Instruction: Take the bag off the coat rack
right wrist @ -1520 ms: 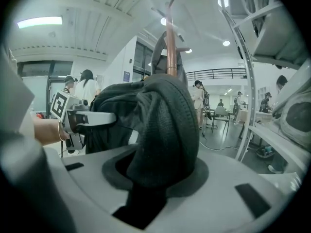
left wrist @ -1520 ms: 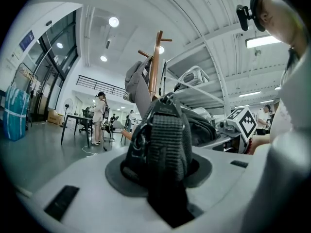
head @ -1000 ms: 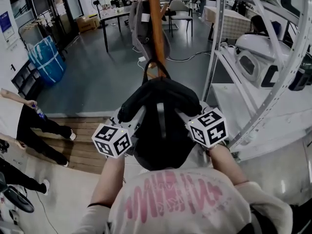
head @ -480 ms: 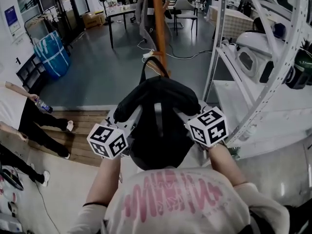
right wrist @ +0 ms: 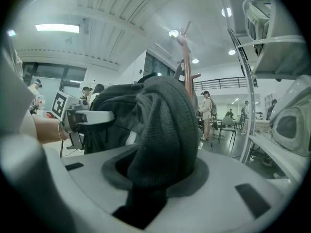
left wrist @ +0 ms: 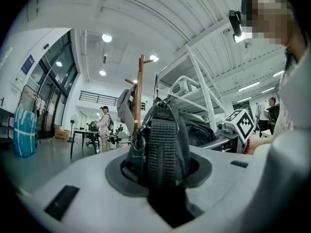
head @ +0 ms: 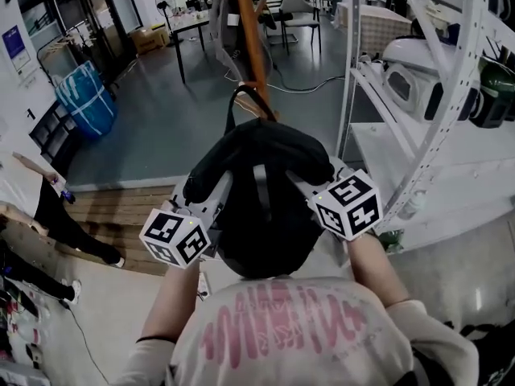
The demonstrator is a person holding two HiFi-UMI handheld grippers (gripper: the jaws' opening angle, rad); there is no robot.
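Here the black bag hangs in the air before the person's chest, between the two hand-held grippers. The wooden coat rack stands beyond it. The left hand-held gripper is clamped on a webbing strap at the bag's left side. The right hand-held gripper is clamped on a fold of the bag's black fabric at its right side.

In the head view both sets of jaws are sunk into the bag, and its lower edge is cut off by the person's shirt. The bag's top loop overlaps the foot of the pole there, so contact cannot be judged.

There is one bag, two hand-held grippers, one coat rack, and one grey garment on the rack.
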